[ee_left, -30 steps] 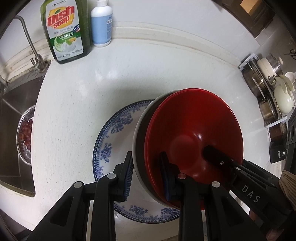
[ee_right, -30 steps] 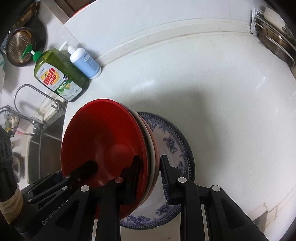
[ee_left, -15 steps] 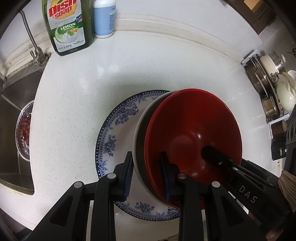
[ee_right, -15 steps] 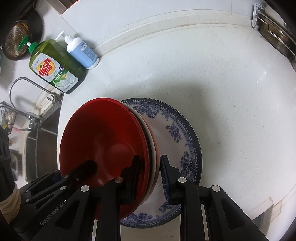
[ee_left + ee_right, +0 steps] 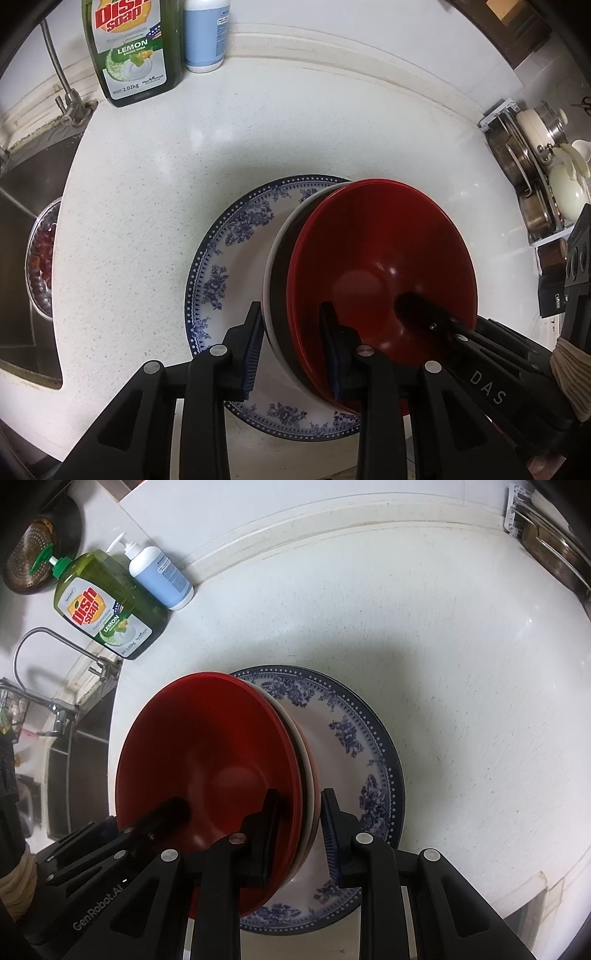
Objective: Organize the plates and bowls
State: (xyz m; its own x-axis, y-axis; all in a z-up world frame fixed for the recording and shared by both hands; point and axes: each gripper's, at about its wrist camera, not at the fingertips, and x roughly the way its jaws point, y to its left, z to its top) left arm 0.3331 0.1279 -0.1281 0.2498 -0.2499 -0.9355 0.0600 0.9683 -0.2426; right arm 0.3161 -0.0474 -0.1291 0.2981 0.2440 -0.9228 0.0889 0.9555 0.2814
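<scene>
A stack of nested bowls, red inside on top [image 5: 380, 266] [image 5: 207, 753] with a white-rimmed bowl under it, is held over a blue-and-white floral plate [image 5: 229, 266] [image 5: 365, 746] on the white counter. My left gripper [image 5: 291, 347] is shut on the stack's left rim, one finger inside the red bowl, one outside. My right gripper [image 5: 297, 830] is shut on the opposite rim in the same way. Each gripper's finger shows inside the bowl in the other's view. I cannot tell whether the stack touches the plate.
A green dish soap bottle [image 5: 133, 48] [image 5: 107, 605] and a blue pump bottle [image 5: 205, 33] [image 5: 162, 576] stand at the back wall. The sink [image 5: 26, 206] with a faucet [image 5: 51, 650] is on the left. A rack of pots [image 5: 535, 177] is on the right.
Both grippers have carried the bowl stack forward and down over the floral plate, which shows more fully. The grips on the rim are unchanged.
</scene>
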